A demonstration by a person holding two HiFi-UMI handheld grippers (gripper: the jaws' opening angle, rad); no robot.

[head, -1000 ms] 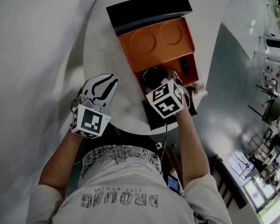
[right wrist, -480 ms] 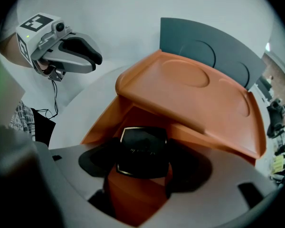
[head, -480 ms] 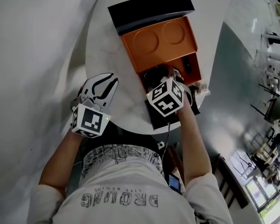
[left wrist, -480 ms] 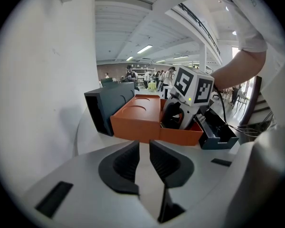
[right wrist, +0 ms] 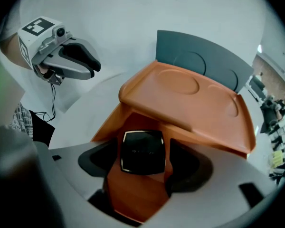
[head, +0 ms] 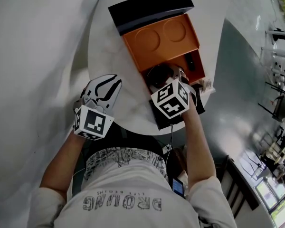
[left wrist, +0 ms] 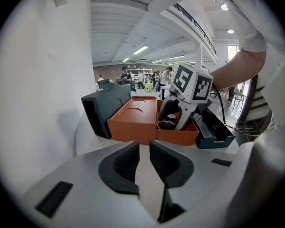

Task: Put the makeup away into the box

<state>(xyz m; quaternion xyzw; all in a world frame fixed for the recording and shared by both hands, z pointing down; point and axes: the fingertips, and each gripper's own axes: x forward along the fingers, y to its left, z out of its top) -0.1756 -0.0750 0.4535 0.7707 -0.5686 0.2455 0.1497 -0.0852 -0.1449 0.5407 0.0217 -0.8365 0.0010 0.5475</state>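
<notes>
The white round table [head: 133, 103] carries the orange box [head: 154, 39], which is open, with its dark lid [head: 149, 8] standing at the far end. The raised tray with two round recesses is empty. The deeper compartment [right wrist: 133, 194] at the near end is the one being loaded.

The step in hand is judged to be placement. The right gripper [head: 162, 76] points steeply down into that compartment, its jaws closed on the compact [right wrist: 142, 151], which hangs just above the orange floor. The next move calls for a short descent, a level set-down and then release.

The left gripper [left wrist: 144, 160] rests idle over bare table beside the box, its jaws empty with only a narrow gap between them.

The compact is a flat, glossy black square with rounded corners and a thin bright rim.
</notes>
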